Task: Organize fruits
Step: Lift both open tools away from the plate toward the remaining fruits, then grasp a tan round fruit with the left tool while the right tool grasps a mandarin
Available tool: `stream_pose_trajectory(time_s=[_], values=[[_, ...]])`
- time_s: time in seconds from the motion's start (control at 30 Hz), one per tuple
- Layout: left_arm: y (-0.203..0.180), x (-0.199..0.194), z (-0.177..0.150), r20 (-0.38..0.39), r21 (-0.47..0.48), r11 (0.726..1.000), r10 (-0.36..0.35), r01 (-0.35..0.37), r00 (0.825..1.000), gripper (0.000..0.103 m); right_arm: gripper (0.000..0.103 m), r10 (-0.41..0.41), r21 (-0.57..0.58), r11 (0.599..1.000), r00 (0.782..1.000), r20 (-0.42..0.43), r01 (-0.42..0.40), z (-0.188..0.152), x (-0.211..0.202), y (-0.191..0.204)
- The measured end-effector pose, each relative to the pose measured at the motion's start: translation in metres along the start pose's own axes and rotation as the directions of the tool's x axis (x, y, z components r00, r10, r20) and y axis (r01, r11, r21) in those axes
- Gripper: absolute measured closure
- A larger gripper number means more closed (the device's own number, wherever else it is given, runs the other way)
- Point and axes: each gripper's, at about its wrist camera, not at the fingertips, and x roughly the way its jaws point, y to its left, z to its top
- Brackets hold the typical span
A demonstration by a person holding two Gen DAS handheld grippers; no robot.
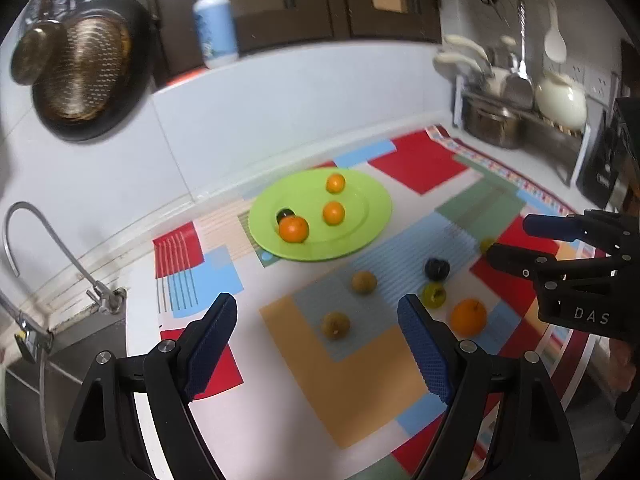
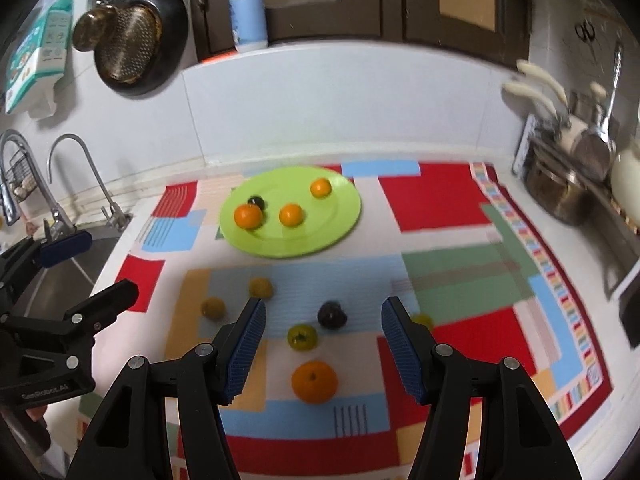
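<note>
A green plate (image 1: pixel 360 236) (image 2: pixel 336 224) at the back of the colourful mat holds three oranges (image 1: pixel 294 229) (image 2: pixel 291 215) and a dark fruit (image 1: pixel 285 213) (image 2: pixel 256 201). On the mat in front lie an orange (image 1: pixel 469 317) (image 2: pixel 314 381), a dark plum (image 1: pixel 437 268) (image 2: pixel 331 314), a green fruit (image 1: pixel 434 295) (image 2: pixel 302 336) and two brownish-yellow fruits (image 1: pixel 335 325) (image 2: pixel 212 307). My left gripper (image 1: pixel 316 344) is open and empty above the mat. My right gripper (image 2: pixel 322 344) is open and empty, above the orange and the green fruit; it also shows in the left wrist view (image 1: pixel 516 242).
A sink with taps (image 1: pixel 24 240) (image 2: pixel 80 176) is at the left. A rack with pots and a kettle (image 1: pixel 556 100) (image 2: pixel 568 184) stands at the back right. A pan (image 1: pixel 88 68) hangs on the wall. A soap bottle (image 2: pixel 248 12) stands on the ledge.
</note>
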Motion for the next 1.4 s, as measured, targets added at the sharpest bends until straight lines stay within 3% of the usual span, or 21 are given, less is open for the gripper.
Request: stream_pose_trajectory(time_s=[0.47,0.93,1.27,1.4], values=[[0.005,0.062,-0.016,-0.163,0.031,0.993,-0.106,0.112,0.981,0.020,0.042,-0.051,0.065,0.996,0.982,-0.182,0.064,-0.035,0.045,-0.001],[0.011,0.107,-0.021,-0.223,0.022,0.989,-0.139,0.147,0.965,0.021,0.042,-0.056,0.111,0.990,0.955,-0.291,0.091,-0.048,0.075,-0.001],[0.008,0.126,-0.022,-0.246,-0.002,0.980,-0.196,0.201,0.949,0.053,0.044,-0.055,0.131,0.986,0.948,-0.312,0.100,-0.050,0.087,-0.001],[0.007,0.132,-0.022,-0.259,-0.014,0.973,-0.225,0.229,0.939,0.066,0.050,-0.043,0.137,0.986,0.949,-0.313,0.090,-0.050,0.090,0.000]])
